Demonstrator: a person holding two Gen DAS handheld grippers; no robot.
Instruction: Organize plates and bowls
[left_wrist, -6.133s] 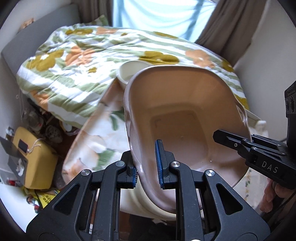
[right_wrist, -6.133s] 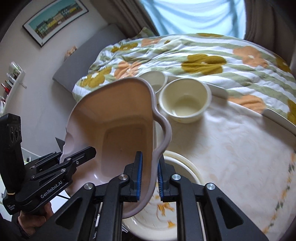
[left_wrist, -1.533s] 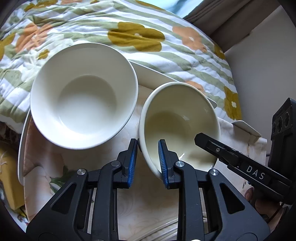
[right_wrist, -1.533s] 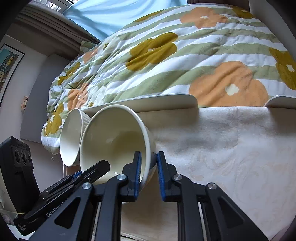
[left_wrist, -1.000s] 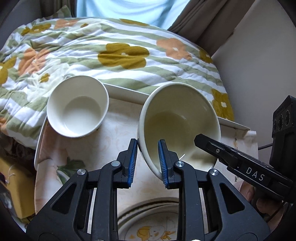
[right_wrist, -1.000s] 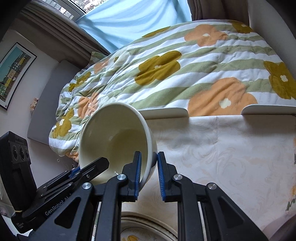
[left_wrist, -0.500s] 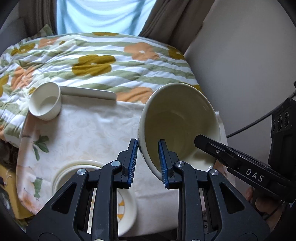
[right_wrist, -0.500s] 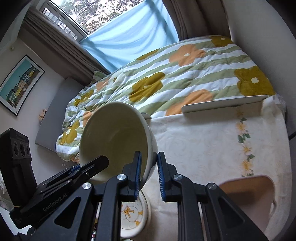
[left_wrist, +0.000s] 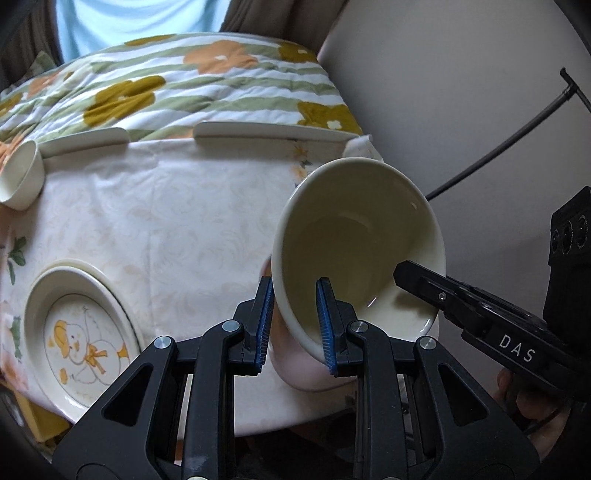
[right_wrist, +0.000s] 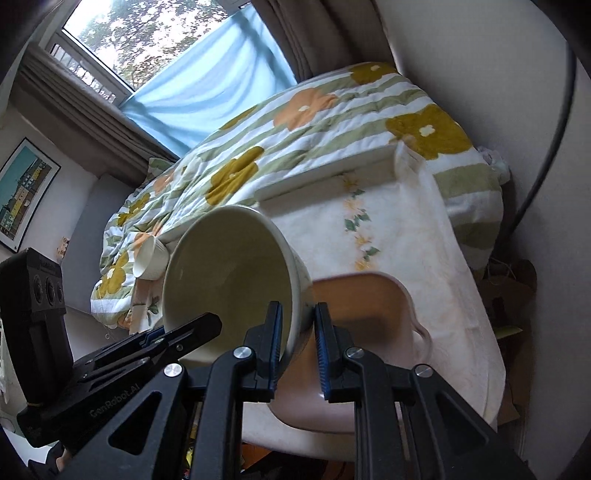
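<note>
A cream bowl (left_wrist: 354, 243) is held in the air between both grippers, tilted, over the table's near right part. My left gripper (left_wrist: 295, 325) is shut on its left rim. My right gripper (right_wrist: 298, 347) is shut on its right rim, and the bowl (right_wrist: 225, 273) fills the left of that view. Right under the bowl lies the pink handled dish (right_wrist: 369, 310), partly hidden; a bit of it shows in the left wrist view (left_wrist: 310, 373). A decorated plate (left_wrist: 79, 332) sits at the table's near left. A small white bowl (left_wrist: 20, 173) stands at the far left corner.
The table (left_wrist: 166, 221) has a pale floral cloth and raised white rim strips (left_wrist: 266, 131) at its far edge. A flowered quilt on a bed (right_wrist: 332, 122) lies beyond it. A wall and a black cable (left_wrist: 491, 151) are on the right.
Both grippers have carried the cream bowl from the far side of the table to the near right, down over the pink dish. Six seconds ago they held the pink dish instead.
</note>
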